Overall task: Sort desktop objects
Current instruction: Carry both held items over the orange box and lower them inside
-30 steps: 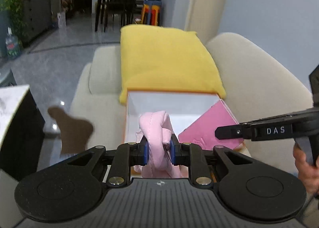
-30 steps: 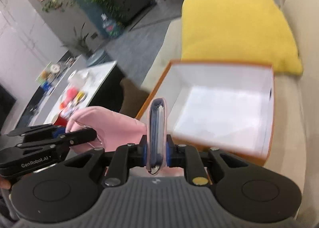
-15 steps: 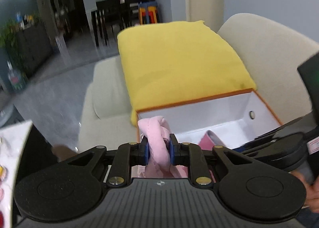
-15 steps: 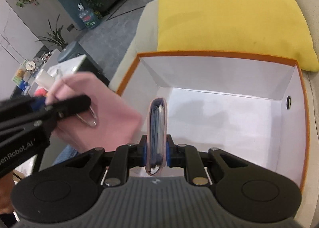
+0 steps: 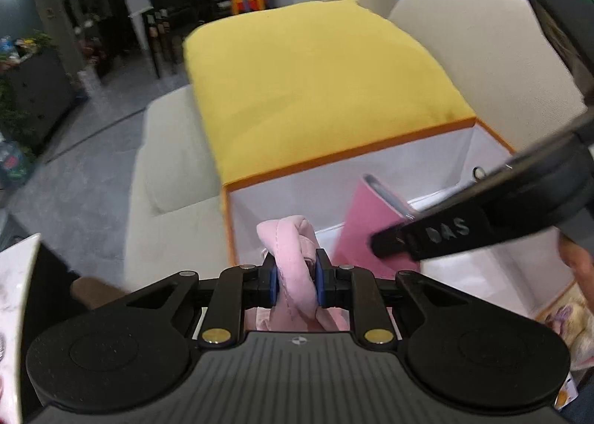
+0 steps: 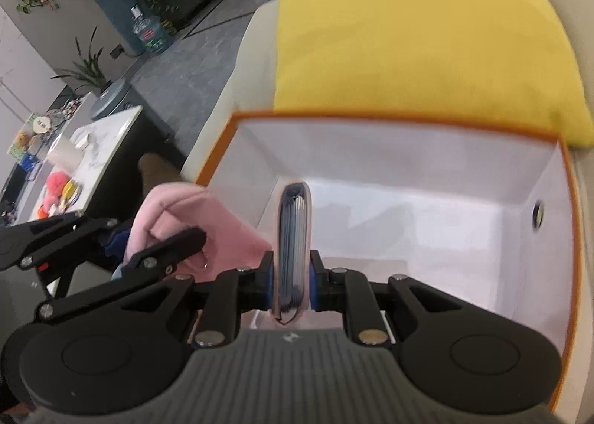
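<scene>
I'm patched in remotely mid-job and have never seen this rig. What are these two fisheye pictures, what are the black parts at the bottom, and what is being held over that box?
There is no robot arm here. A person holds a two-finger gripper in each hand, and each gripper carries a camera that looks forward along its fingers. The black plates at the bottom of each picture are the gripper's own body.

The left wrist view shows the left gripper shut on a pink cloth. The right wrist view shows the right gripper shut on a pink notebook, seen edge-on with its pages showing. Each gripper also appears in the other's picture.

Both are held at an open box, white inside with an orange rim, which sits on a beige sofa against a yellow cushion. The notebook is over the box; the cloth is at its near left corner. The box floor looks bare.
</scene>
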Tool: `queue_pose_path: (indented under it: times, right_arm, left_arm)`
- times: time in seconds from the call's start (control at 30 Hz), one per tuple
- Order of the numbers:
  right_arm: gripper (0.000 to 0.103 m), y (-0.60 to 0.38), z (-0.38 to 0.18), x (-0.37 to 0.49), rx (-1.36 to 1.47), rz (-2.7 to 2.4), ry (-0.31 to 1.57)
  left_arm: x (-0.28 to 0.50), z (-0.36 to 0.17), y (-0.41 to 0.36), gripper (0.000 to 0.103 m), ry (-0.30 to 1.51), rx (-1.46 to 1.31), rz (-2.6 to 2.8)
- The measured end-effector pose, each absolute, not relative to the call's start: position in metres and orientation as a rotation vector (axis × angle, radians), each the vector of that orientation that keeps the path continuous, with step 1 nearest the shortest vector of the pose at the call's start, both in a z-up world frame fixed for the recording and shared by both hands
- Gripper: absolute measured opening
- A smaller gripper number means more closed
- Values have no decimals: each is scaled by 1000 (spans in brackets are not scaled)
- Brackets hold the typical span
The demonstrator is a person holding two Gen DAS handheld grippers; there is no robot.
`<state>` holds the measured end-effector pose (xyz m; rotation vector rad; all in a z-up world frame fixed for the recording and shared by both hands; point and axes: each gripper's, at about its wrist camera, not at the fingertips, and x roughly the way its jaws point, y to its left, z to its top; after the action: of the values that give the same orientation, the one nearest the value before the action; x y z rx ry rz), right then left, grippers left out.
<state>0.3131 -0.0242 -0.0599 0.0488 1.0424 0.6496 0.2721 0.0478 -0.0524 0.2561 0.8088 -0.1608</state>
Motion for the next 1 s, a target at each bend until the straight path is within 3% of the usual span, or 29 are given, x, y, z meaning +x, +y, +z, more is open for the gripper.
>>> queue_pose_path:
  times: [0.27, 0.63, 0.7, 0.93, 1.0]
  right_arm:
    - [18, -11, -78, 367, 77, 625, 1088]
    - [22, -2, -100, 378, 82, 675, 1111]
    - [26, 0, -98, 377, 96, 696, 1120]
    - [34, 10, -97, 375, 128, 731, 1143]
    - [36, 12, -98, 375, 155, 740, 1154]
  left_arm:
    - [315, -80, 45, 21, 787, 344, -141]
    - [323, -112, 43, 25, 764, 455, -176]
    - [320, -110, 45, 34, 768, 448, -198]
    - [291, -95, 59, 49, 747, 454, -246]
    - [280, -90, 66, 59, 734, 436, -257]
